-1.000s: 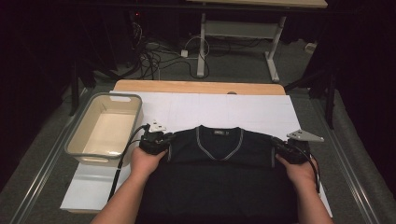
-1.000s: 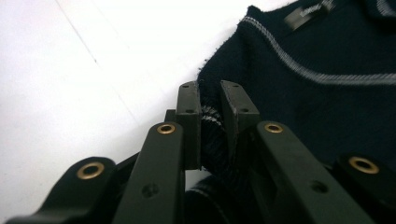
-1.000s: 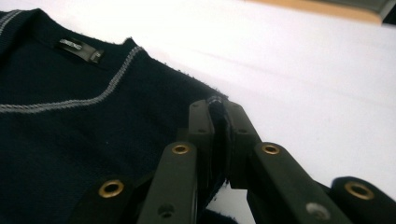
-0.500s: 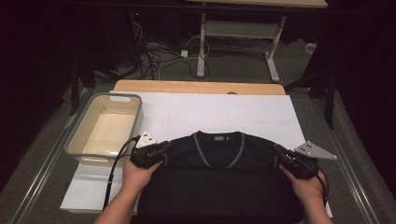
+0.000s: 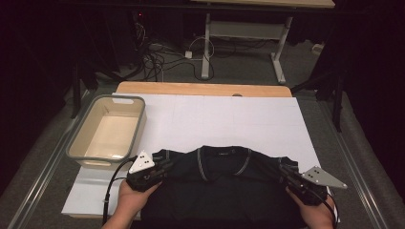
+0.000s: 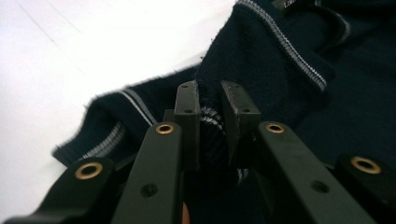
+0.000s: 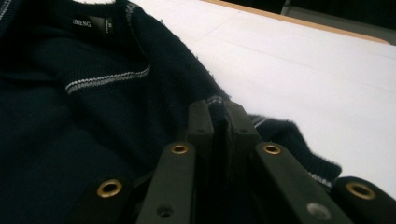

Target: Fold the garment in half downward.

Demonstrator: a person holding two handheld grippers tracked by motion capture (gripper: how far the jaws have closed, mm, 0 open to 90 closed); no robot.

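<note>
Nearby, a tub (image 5: pixel 106 130) sits left of the sweater (image 5: pixel 224 186), both tools (image 5: pixel 162 168) (image 5: pixel 282 171) clamping its shoulders

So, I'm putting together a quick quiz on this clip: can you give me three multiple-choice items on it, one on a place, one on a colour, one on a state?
1. Where is the tub?
A. left of the sweater
B. on the sweater
C. right of the sweater

2. What colour is the sweater?
A. red
B. dark navy with pale stripes
C. yellow

3. How does the left gripper stand?
A. wide open above the tub
B. lying on the floor
C. shut on the sweater

Answers:
1 A, it sits at the white sheet's left edge.
2 B, seen at the collar.
3 C, knit is pinched between its jaws, as with the right gripper.
</note>
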